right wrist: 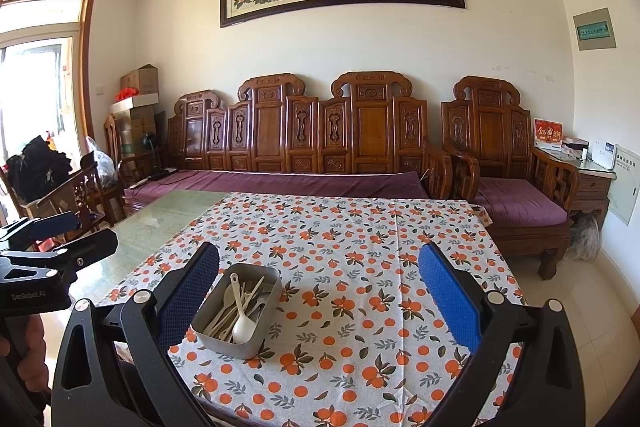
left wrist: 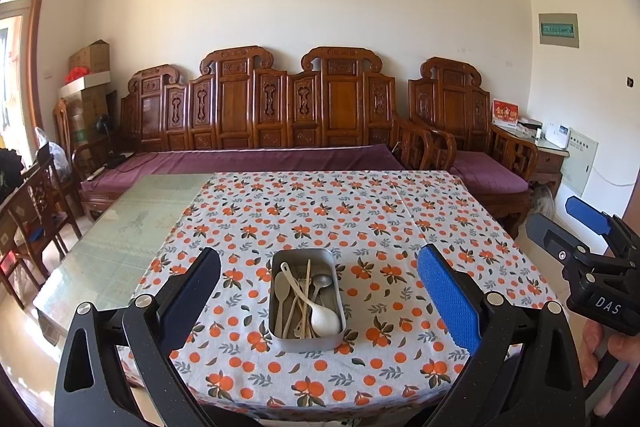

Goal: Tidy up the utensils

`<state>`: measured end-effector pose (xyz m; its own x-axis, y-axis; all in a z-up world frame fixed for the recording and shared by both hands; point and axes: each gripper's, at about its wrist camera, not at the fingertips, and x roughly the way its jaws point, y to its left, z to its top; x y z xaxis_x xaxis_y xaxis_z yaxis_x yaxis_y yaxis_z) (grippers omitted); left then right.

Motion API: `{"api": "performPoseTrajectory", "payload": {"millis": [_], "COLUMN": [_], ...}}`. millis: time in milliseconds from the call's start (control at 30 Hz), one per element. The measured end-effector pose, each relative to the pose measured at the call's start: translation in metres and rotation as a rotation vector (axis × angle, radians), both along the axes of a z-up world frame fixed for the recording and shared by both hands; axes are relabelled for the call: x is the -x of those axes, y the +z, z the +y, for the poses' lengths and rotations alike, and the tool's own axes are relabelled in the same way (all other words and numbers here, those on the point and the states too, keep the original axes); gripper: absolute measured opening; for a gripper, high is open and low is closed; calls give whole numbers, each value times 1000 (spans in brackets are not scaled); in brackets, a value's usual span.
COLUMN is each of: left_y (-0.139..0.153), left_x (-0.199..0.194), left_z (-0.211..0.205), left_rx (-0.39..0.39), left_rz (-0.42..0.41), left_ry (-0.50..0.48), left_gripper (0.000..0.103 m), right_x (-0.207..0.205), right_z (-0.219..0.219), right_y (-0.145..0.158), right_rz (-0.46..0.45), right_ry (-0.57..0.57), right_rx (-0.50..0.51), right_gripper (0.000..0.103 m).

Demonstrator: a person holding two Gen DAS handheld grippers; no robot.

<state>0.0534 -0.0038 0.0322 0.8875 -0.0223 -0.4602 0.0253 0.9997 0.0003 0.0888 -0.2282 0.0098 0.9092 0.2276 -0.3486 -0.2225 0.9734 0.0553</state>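
Observation:
A grey metal tray (left wrist: 280, 341) (right wrist: 214, 335) sits near the table's front edge on an orange-patterned cloth (left wrist: 360, 219) (right wrist: 360, 267). It holds several utensils: a white soup spoon (left wrist: 324, 319) (right wrist: 243, 329), a metal spoon (left wrist: 322, 281), pale plastic spoons and chopsticks (left wrist: 307, 297). My left gripper (left wrist: 320, 291) is open, hovering above and in front of the tray with nothing between its fingers. My right gripper (right wrist: 320, 287) is open too, to the right of the tray, and shows at the right edge of the left wrist view (left wrist: 576, 227).
The cloth covers the right part of a glass-topped table (left wrist: 132, 223) (right wrist: 168, 215). A carved wooden sofa (left wrist: 256, 131) (right wrist: 304, 147) with purple cushions stands behind the table. Wooden chairs (left wrist: 36, 211) stand at the left. A hand (left wrist: 612, 351) holds the right gripper.

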Motion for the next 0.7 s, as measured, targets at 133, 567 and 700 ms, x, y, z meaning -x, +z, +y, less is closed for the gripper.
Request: {"api": "performPoseTrajectory", "payload": {"millis": [133, 567, 700], "left_y": [0, 1, 1], "left_x": [1, 1, 1], "left_z": [0, -1, -1], "left_rx": [2, 1, -2], "left_rz": [0, 0, -4], "left_ry": [0, 0, 2], "left_gripper": [95, 95, 95], "right_x": [0, 0, 0], "right_z": [0, 0, 0], "right_y": [0, 0, 0], "right_rz": [0, -1, -1], "right_ry": [0, 0, -1], "right_rx": [2, 1, 1], "right_gripper": [101, 101, 101]}}
